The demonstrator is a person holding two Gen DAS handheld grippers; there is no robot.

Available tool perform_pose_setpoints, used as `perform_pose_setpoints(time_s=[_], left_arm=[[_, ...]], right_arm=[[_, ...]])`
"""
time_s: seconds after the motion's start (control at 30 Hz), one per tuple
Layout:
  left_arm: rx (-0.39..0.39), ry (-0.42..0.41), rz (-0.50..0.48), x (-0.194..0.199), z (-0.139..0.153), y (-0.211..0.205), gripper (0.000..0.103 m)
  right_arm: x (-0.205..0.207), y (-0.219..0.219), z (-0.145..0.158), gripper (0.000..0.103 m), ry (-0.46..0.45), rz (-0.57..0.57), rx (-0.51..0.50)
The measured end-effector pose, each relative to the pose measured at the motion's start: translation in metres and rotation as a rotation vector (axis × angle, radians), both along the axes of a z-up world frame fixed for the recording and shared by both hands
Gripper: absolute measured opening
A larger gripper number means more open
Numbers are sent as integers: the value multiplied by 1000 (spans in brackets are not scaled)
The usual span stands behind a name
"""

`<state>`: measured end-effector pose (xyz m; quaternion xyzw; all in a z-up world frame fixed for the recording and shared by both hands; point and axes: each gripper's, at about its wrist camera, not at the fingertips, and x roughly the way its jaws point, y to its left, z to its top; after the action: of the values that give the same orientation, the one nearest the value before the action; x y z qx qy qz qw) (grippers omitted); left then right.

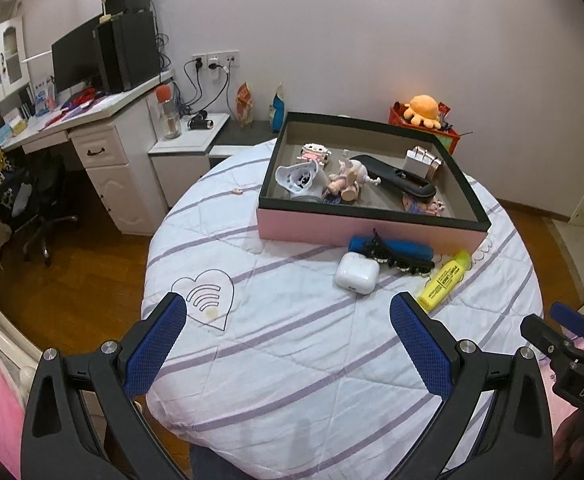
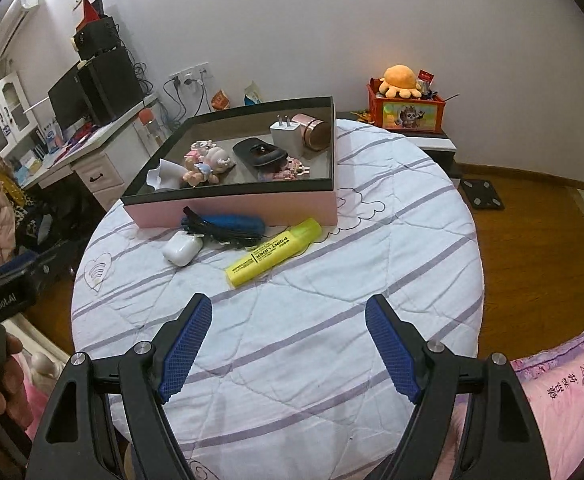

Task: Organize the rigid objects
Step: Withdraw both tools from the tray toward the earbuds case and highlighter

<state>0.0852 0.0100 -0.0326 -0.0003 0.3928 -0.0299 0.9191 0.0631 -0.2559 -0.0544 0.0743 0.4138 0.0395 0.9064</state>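
left tongs point(image 1: 287, 316) and right tongs point(image 2: 289, 320) are both spread wide, holding nothing, above the quilted bed point(image 2: 332, 280). the pink box point(image 2: 231, 208) sits at the far side, holding a charger point(image 2: 283, 134) and figurines. just beside its front wall lie the white earbud case point(image 2: 181, 250), blue case point(image 2: 227, 222), black hair clip point(image 1: 396, 262) and yellow highlighter point(image 2: 275, 250).

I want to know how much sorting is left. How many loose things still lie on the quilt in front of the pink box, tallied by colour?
White: 1, the earbud case
Yellow: 1, the highlighter
Blue: 1, the blue case
Black: 1, the hair clip lying across the blue case
Total: 4
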Motion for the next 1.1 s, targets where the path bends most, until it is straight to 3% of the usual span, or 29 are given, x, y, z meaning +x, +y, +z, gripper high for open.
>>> perform_pose_setpoints(time_s=[0.73,0.9,1.1], left_arm=[[-15,42,2,2,-17,6,103],[-27,58,-33,9,-29,1,103],[18,79,-107,32,-50,-25,103]], right_arm=[[3,4,-2,81,13,6,-14],[10,3,-9,81,37,-4,-17],[24,4,-19,81,73,-22,-31]])
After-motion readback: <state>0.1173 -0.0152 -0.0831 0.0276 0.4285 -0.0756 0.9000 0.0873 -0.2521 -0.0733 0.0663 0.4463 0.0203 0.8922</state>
